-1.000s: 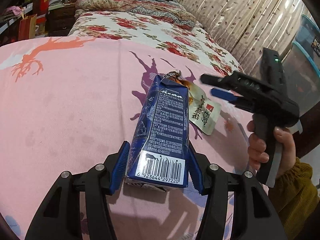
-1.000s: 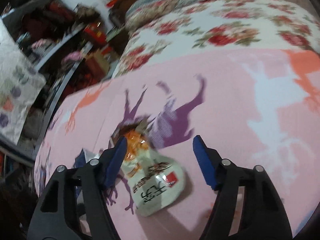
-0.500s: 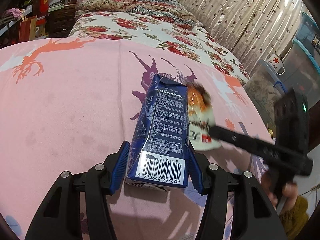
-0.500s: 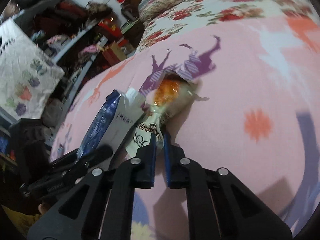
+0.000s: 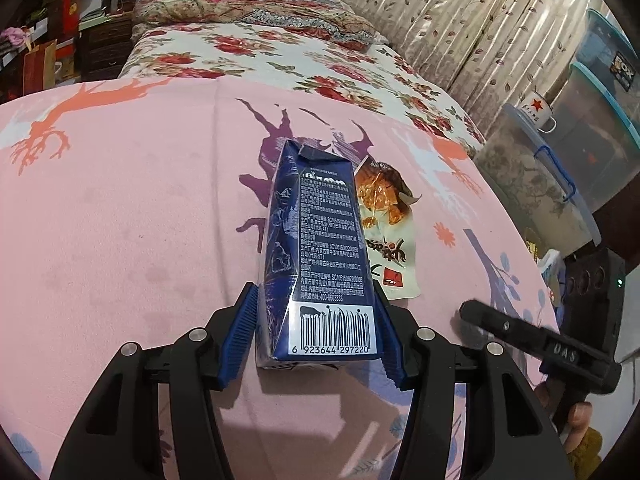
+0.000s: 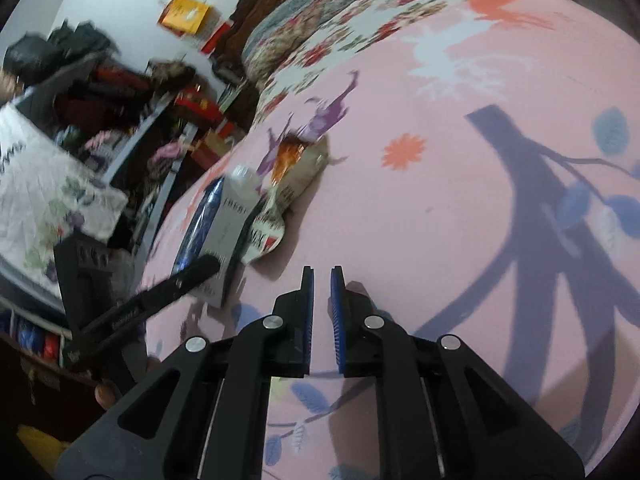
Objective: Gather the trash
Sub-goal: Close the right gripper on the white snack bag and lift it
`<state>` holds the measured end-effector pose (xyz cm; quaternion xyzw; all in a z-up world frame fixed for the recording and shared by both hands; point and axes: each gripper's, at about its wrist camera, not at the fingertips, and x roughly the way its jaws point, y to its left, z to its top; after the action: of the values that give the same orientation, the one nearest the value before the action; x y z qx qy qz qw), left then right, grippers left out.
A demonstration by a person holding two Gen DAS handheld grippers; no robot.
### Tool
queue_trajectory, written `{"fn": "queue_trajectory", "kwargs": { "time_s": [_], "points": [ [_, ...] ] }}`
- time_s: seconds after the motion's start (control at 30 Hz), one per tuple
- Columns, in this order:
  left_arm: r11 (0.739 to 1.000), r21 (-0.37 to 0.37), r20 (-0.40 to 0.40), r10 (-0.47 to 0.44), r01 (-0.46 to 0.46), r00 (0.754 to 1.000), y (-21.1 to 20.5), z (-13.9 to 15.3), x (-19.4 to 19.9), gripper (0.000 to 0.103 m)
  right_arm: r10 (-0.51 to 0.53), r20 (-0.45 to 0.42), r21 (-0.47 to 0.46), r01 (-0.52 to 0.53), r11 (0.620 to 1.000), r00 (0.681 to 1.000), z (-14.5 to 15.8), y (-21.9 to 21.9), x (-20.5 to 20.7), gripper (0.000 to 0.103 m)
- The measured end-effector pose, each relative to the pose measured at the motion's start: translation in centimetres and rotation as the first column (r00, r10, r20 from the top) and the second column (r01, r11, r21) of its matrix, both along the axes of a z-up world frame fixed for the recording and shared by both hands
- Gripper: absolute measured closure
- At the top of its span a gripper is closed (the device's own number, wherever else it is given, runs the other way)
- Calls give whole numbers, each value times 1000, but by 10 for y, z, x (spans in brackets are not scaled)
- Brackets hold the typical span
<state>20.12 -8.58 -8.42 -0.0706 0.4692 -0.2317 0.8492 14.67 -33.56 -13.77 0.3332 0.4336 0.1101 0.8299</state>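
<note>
A dark blue drink carton (image 5: 320, 256) lies on the pink blanket (image 5: 120, 220), barcode end toward me. My left gripper (image 5: 314, 340) is shut on the carton's near end, blue pads against both sides. A white and orange snack wrapper (image 5: 386, 224) lies just right of the carton. In the right wrist view the carton (image 6: 224, 224) and wrapper (image 6: 288, 184) lie ahead to the left. My right gripper (image 6: 321, 308) is nearly closed and empty, short of the wrapper, low over the blanket. It also shows in the left wrist view (image 5: 520, 332) at the right.
A floral quilt (image 5: 280, 60) and pillows (image 5: 248, 4) lie at the bed's far end. Curtains (image 5: 460, 28), plastic storage bins (image 5: 592, 128) and a white mug (image 5: 536, 110) stand to the right. Cluttered shelves (image 6: 120, 92) stand left of the bed.
My right gripper has pulled back and away from the snack wrapper, jaws still nearly closed and empty; the wrapper lies flat beside the carton again. The left gripper and carton have not moved.
</note>
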Motion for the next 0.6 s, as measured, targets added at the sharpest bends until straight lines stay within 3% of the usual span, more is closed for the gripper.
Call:
{"fn": "queue_trajectory", "kwargs": {
  "time_s": [0.17, 0.23, 0.3, 0.33, 0.57, 0.6],
  "points": [
    [1000, -14, -12, 6, -6, 1000, 4, -1, 4, 52, -2, -14, 5, 2, 1000, 1000, -5, -7, 23, 87],
    [1000, -10, -10, 5, -5, 1000, 4, -1, 4, 52, 2, -1, 25, -1, 1000, 1000, -3, -6, 31, 69],
    [1000, -8, -9, 3, -3, 1000, 6, -2, 5, 52, -5, 32, 18, 5, 1000, 999, 5, -2, 37, 25],
    [1000, -9, -9, 3, -3, 1000, 6, -2, 5, 52, -13, 56, -11, 14, 1000, 998, 12, 2, 40, 23],
    [1000, -12, -10, 6, -6, 1000, 7, -2, 5, 51, 72, 2, -65, -72, 995, 997, 4, 37, 87, 59],
    [1000, -12, -10, 6, -6, 1000, 6, -2, 5, 51, 81, -2, -67, -81, 994, 997, 2, 45, 94, 69]
  ]
}}
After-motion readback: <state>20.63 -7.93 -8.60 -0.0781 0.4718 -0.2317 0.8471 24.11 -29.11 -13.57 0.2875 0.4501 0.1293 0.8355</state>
